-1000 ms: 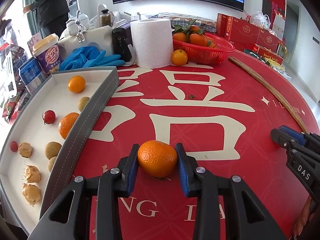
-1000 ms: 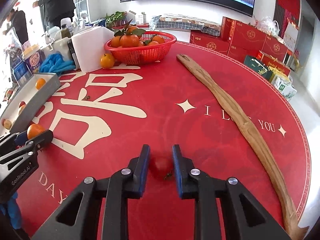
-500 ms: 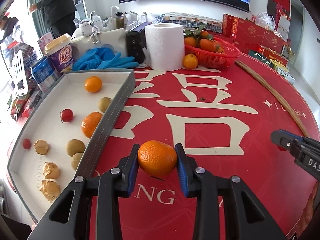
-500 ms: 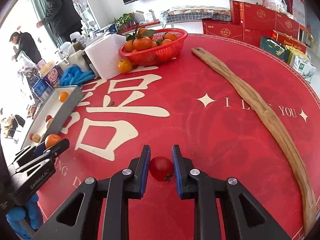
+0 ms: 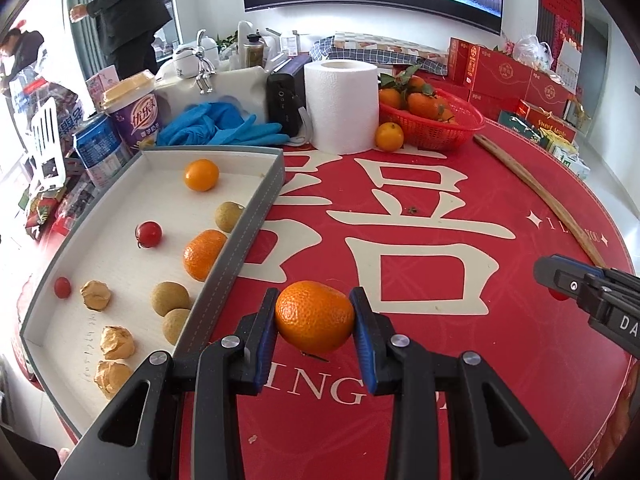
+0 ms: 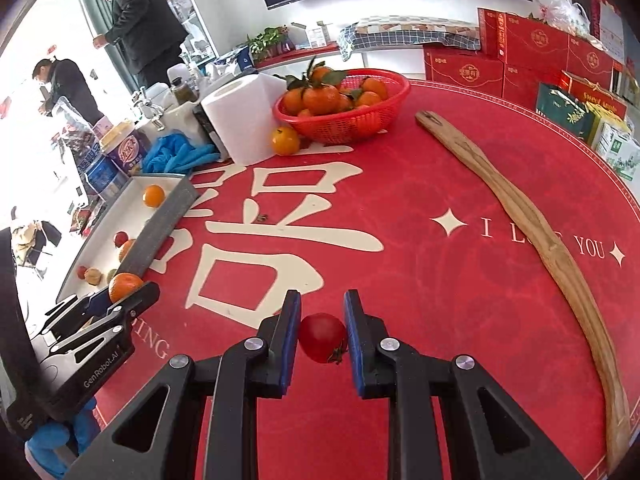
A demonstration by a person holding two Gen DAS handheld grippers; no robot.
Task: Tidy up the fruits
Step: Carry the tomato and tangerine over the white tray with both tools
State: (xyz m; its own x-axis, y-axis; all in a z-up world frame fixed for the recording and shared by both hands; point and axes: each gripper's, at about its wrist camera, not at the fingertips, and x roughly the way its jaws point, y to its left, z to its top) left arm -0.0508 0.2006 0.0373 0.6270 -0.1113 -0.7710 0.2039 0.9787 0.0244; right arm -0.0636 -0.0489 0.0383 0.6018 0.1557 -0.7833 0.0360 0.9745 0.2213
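Observation:
My left gripper (image 5: 315, 322) is shut on an orange mandarin (image 5: 315, 317) and holds it above the red table, just right of the grey-walled white tray (image 5: 244, 236). The tray holds oranges (image 5: 201, 175), cherry tomatoes (image 5: 149, 234), brown longans (image 5: 170, 298) and walnuts (image 5: 95, 295). My right gripper (image 6: 322, 334) is shut on a red cherry tomato (image 6: 321, 336), lifted over the table's front. In the right wrist view the left gripper (image 6: 120, 294) shows at the left with its mandarin (image 6: 123, 285), and the tray (image 6: 164, 224) beyond.
A red basket of mandarins (image 5: 430, 120) stands at the back with a loose orange (image 5: 389, 136) before it, beside a paper roll (image 5: 341, 106). A long wooden stick (image 6: 532, 236) lies along the right. Blue gloves (image 5: 218, 128), cups and cans crowd behind the tray.
Both grippers have risen from the table with their fruit. The left one has lifted the mandarin and drifted toward the tray; the right one has lifted the tomato.

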